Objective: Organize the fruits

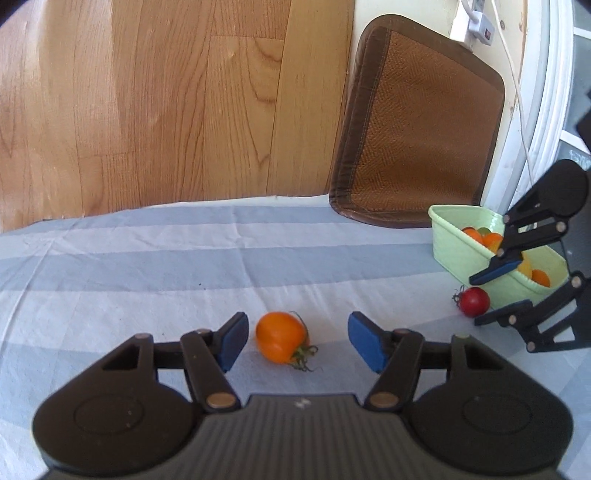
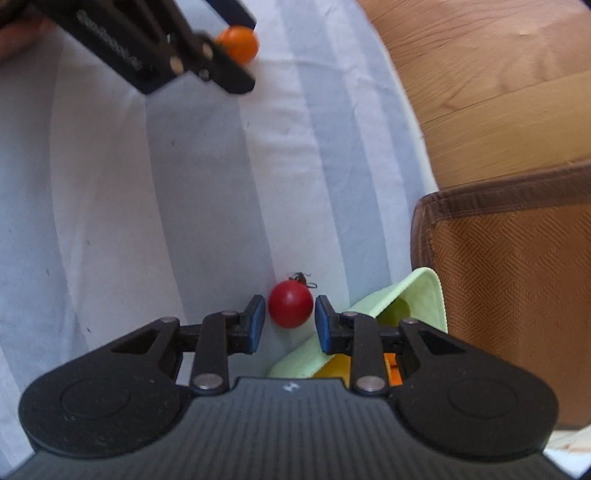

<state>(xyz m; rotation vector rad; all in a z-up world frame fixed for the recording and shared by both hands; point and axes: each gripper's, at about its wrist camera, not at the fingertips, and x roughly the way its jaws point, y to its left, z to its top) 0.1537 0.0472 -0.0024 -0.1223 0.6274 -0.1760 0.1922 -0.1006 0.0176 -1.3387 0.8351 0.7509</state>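
Note:
An orange tomato [image 1: 281,336] with a green stem lies on the striped cloth, between the open fingers of my left gripper [image 1: 297,341], closer to the left pad. It also shows far off in the right wrist view [image 2: 238,43]. A red cherry tomato [image 2: 290,303] lies on the cloth between the pads of my right gripper [image 2: 290,322], with small gaps on both sides. It also shows in the left wrist view [image 1: 474,301]. A light green basket [image 1: 456,249] holding several small orange and yellow fruits stands just beside the red tomato.
A blue-and-white striped cloth [image 1: 147,258] covers the surface. A brown woven mat [image 1: 421,125] lies on the wooden floor [image 1: 147,92] beyond the cloth edge. A white power strip and cable [image 1: 476,22] lie at the far right by a wall.

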